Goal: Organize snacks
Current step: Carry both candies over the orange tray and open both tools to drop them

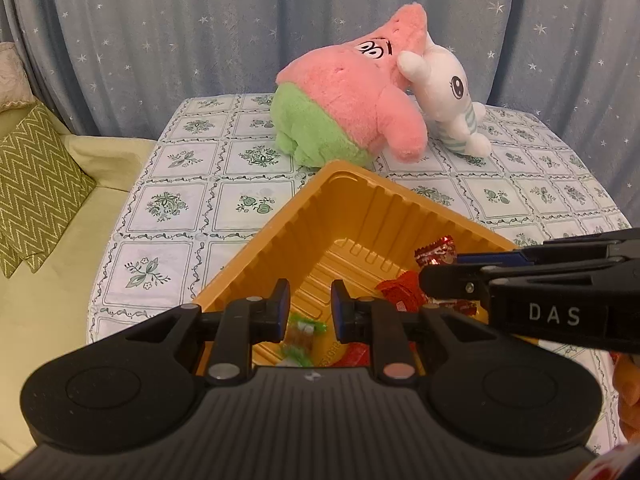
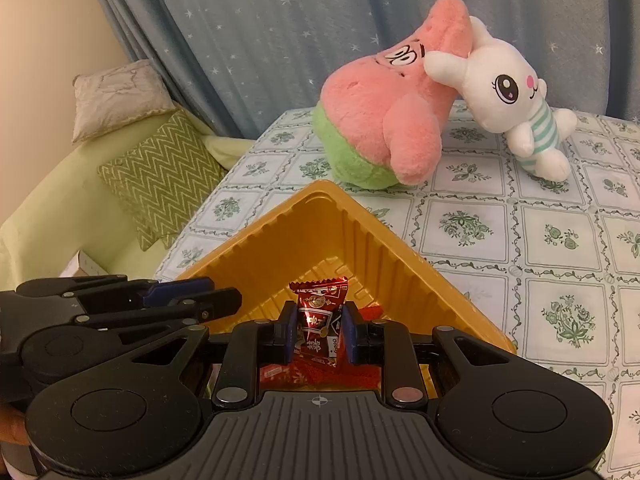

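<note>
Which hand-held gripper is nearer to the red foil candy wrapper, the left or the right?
Right. The right hand-held gripper has the red foil candy wrapper between its fingers, over the yellow plastic tray. The left hand-held gripper is beside it, empty.

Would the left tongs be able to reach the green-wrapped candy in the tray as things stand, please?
Probably yes. The left tongs hang open right above the green-wrapped candy in the yellow tray, with nothing lying over it. The right tongs, shut on a red candy, sit off to the side.
</note>
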